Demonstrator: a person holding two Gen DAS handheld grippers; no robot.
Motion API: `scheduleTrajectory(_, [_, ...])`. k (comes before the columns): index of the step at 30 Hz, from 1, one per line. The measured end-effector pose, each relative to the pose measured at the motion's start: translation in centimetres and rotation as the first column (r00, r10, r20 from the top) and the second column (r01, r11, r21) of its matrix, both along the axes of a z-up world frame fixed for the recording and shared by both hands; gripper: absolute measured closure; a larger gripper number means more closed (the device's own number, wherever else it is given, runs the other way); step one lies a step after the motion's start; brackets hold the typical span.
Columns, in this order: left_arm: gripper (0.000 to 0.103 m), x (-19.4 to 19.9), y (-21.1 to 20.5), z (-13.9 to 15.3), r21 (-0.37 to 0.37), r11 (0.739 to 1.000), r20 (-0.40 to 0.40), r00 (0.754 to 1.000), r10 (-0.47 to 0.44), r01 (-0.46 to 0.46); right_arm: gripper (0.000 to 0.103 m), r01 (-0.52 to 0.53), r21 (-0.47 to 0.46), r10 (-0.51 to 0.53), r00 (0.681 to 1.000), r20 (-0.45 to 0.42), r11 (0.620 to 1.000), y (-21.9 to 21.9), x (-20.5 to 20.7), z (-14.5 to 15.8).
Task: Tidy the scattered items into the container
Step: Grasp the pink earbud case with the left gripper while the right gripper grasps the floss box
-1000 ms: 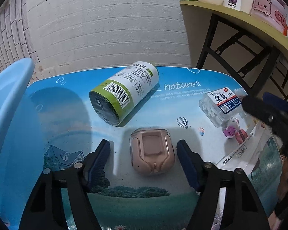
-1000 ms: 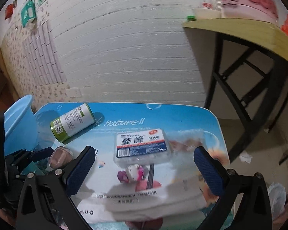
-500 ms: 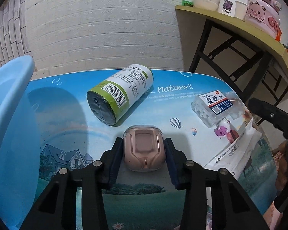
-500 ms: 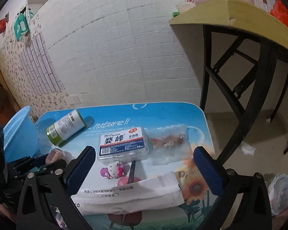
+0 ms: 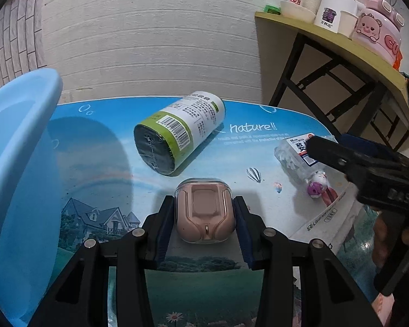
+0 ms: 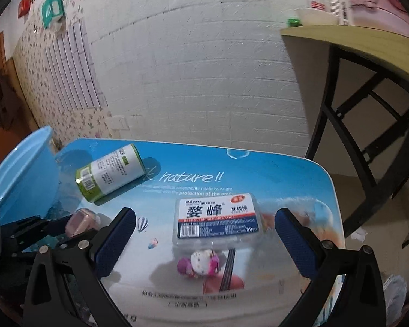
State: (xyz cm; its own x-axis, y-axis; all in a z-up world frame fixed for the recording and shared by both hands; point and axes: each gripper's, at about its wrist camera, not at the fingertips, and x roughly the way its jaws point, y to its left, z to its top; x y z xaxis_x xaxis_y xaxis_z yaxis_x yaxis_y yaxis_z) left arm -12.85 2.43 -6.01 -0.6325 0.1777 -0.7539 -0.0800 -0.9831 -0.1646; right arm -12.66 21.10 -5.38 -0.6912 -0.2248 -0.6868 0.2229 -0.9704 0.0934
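My left gripper is shut on a rose-gold earbud case in a clear cover, both pads pressed against its sides on the blue printed table. The same earbud case shows at the left of the right wrist view. My right gripper stands open above a clear floss-pick box and a small pink cat figure, touching neither. A green and white roll of bags lies on its side beyond the case. The light blue basin stands at the left.
A white plastic packet lies at the table's near edge. A wooden side table with cups and a pink pot stands at the right, against the white brick wall. The right gripper's finger crosses the left wrist view.
My left gripper closed onto the earbud case. My right gripper came forward and lower over the floss-pick box, which now looks larger between its fingers.
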Motion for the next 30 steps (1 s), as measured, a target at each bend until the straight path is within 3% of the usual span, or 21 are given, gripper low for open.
scheduleTrajectory(5, [0.062,0.0,-0.1,-0.1,0.02,1.0,-0.001,1.0,-0.009,0.009,0.004,-0.034,-0.035,0.035,0.999,0.036,0.999,0.4,-1.4,-0.5])
scheduleTrajectory(30, [0.062,0.0,-0.1,-0.1,0.039,0.999,-0.002,1.0,-0.023,0.023,0.016,-0.125,0.095,0.11,0.982,0.155,0.988,-1.6,-3.6,-3.3])
